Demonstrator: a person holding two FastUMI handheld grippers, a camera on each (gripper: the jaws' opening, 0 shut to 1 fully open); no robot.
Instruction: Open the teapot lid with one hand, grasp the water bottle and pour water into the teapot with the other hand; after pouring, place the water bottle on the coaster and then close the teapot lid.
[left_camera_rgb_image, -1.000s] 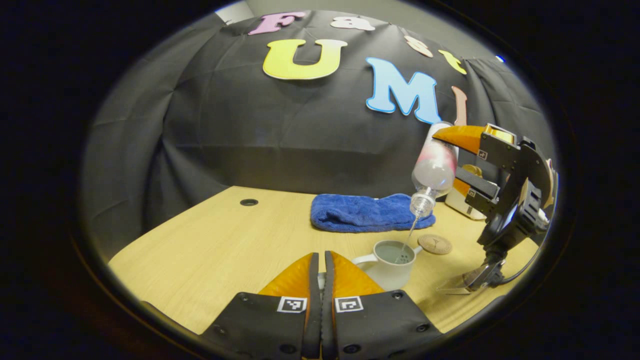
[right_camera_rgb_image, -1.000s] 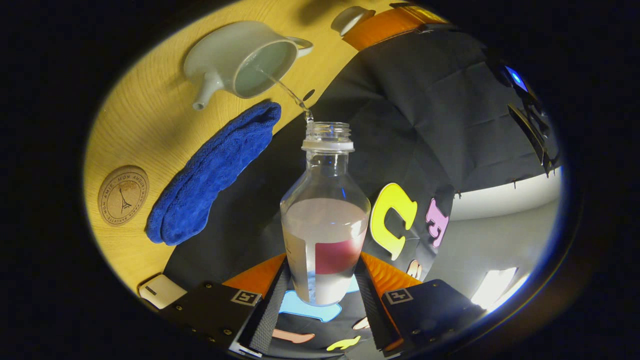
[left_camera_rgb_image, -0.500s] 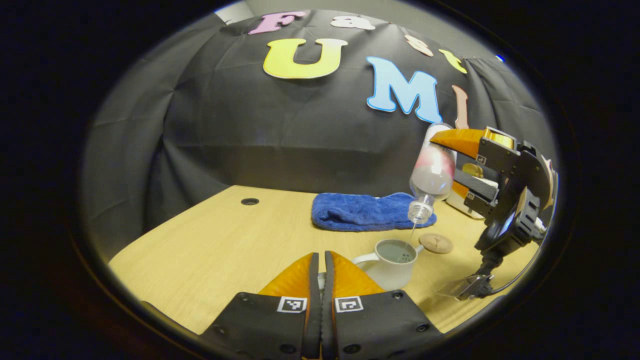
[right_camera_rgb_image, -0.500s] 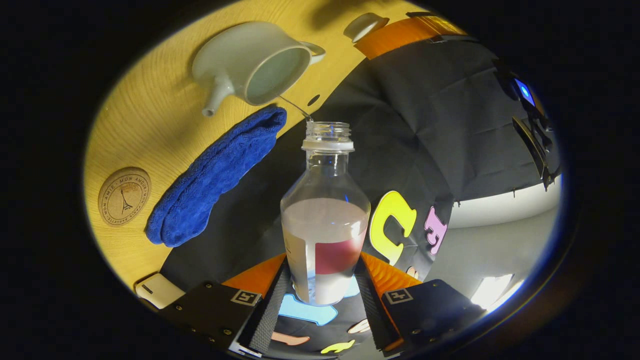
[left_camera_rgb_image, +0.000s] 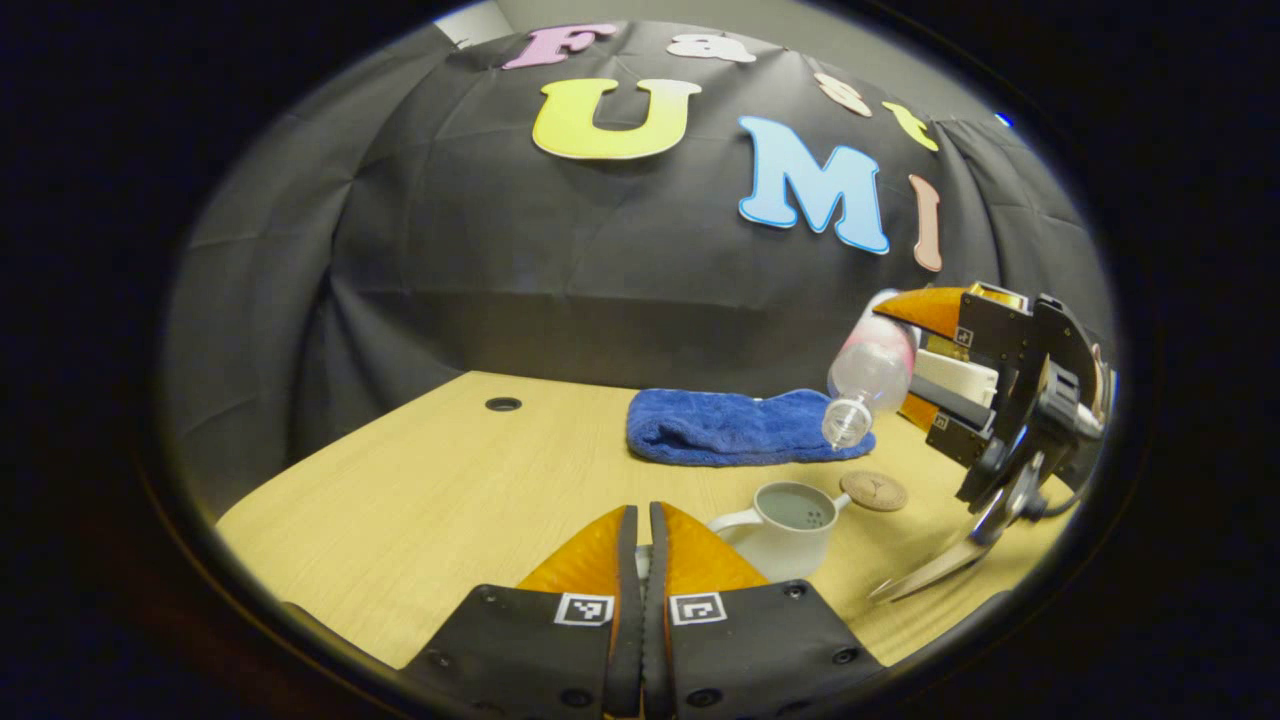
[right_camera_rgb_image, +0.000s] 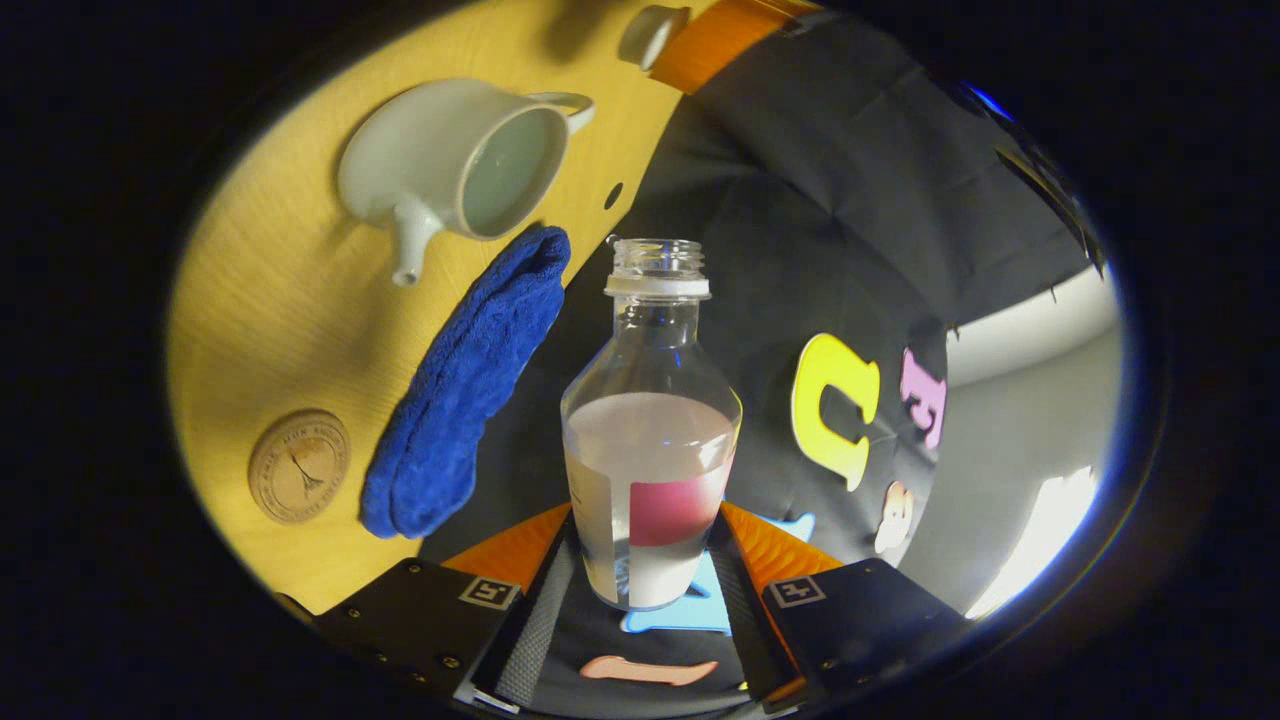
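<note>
The white teapot (left_camera_rgb_image: 785, 525) stands open on the wooden table with water inside; in the right gripper view the teapot (right_camera_rgb_image: 450, 165) lies upper left. My right gripper (left_camera_rgb_image: 905, 360) is shut on the clear water bottle (left_camera_rgb_image: 868, 370), which is tilted, mouth toward the pot, above and right of it. No water runs from it. The right gripper (right_camera_rgb_image: 650, 530) clamps the bottle (right_camera_rgb_image: 650, 430) low on its labelled body. My left gripper (left_camera_rgb_image: 640, 510) is shut left of the pot. The lid (right_camera_rgb_image: 650, 30) sits at its fingers. The round coaster (left_camera_rgb_image: 873, 490) lies right of the pot.
A folded blue towel (left_camera_rgb_image: 745, 428) lies behind the pot, near the cloth wall. A white box (left_camera_rgb_image: 960, 375) sits at the back right behind the right gripper. A cable hole (left_camera_rgb_image: 502, 403) marks the table's far left. The coaster (right_camera_rgb_image: 299, 466) and towel (right_camera_rgb_image: 465, 385) lie side by side.
The stream from the bottle into the teapot has stopped. The right gripper has tipped the bottle back toward level and drawn it right, away from the pot. The left gripper stayed put.
</note>
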